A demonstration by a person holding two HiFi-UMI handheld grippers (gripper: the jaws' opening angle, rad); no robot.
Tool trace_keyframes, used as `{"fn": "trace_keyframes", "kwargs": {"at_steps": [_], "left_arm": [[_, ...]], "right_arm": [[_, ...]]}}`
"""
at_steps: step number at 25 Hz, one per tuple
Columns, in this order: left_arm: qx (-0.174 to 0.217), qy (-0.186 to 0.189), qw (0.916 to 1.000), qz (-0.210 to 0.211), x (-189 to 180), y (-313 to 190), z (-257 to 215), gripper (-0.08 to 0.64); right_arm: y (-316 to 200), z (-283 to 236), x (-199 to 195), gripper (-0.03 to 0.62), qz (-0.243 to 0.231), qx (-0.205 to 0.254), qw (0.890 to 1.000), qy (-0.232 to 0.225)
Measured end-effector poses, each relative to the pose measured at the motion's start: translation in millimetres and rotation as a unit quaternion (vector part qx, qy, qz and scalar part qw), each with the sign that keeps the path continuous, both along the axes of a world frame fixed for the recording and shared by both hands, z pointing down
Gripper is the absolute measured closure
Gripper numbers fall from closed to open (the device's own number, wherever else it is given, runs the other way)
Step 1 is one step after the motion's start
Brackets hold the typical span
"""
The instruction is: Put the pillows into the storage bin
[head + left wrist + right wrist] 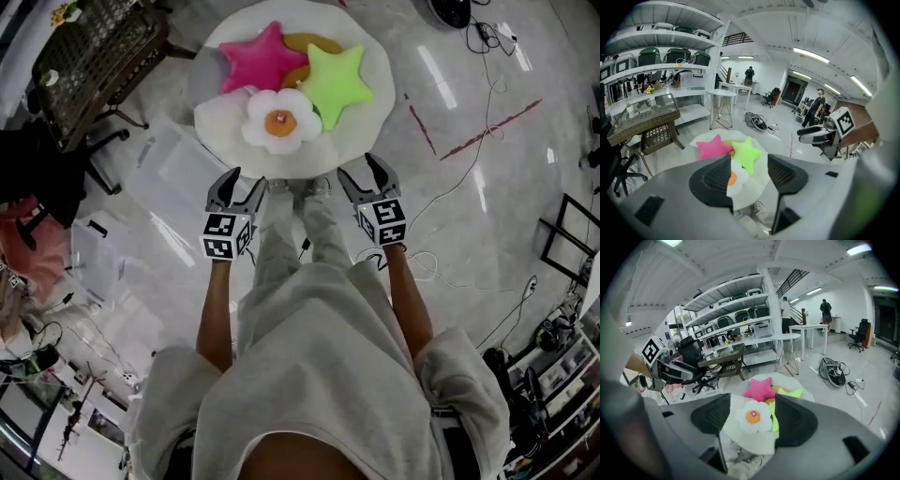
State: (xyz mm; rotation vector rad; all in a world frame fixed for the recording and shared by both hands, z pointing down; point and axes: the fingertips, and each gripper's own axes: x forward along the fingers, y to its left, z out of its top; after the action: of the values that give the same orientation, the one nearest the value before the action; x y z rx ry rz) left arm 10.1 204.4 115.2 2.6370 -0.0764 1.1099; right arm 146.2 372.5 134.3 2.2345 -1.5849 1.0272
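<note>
A round white table holds several pillows: a pink star, a green star, a white flower pillow with an orange centre and an orange one half hidden under the stars. My left gripper hovers at the table's near edge, open and empty. My right gripper is beside it, open and empty too. In the left gripper view the flower pillow shows between the jaws, well beyond them. In the right gripper view the flower pillow and pink star lie ahead. I see no storage bin for certain.
A wicker side table and a black office chair stand to the left. Translucent plastic lies on the floor at the left. Cables run over the floor at the right. Shelves line the far wall.
</note>
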Motion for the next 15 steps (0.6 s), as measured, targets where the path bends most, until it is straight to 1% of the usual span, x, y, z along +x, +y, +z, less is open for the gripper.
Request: {"fn": "trace_keyframes", "kwargs": {"at_steps": [4, 7, 15], "left_arm": [[-0.006, -0.005, 0.9999, 0.015, 5.7, -20.4, 24.9, 0.319], [-0.016, -0.006, 0.9997, 0.018, 7.0, -35.9, 46.3, 0.319], [-0.033, -0.019, 0.9989, 0.029, 16.3, -62.5, 124.2, 0.319]], "right_arm": [[-16.9, 24.3, 1.1, 0.311, 0.022, -0.011, 1.000, -0.018], [-25.9, 50.2, -0.8, 0.311, 0.040, -0.023, 0.999, -0.027], [-58.8, 137.0, -6.5, 0.311, 0.040, -0.044, 0.997, -0.049]]}}
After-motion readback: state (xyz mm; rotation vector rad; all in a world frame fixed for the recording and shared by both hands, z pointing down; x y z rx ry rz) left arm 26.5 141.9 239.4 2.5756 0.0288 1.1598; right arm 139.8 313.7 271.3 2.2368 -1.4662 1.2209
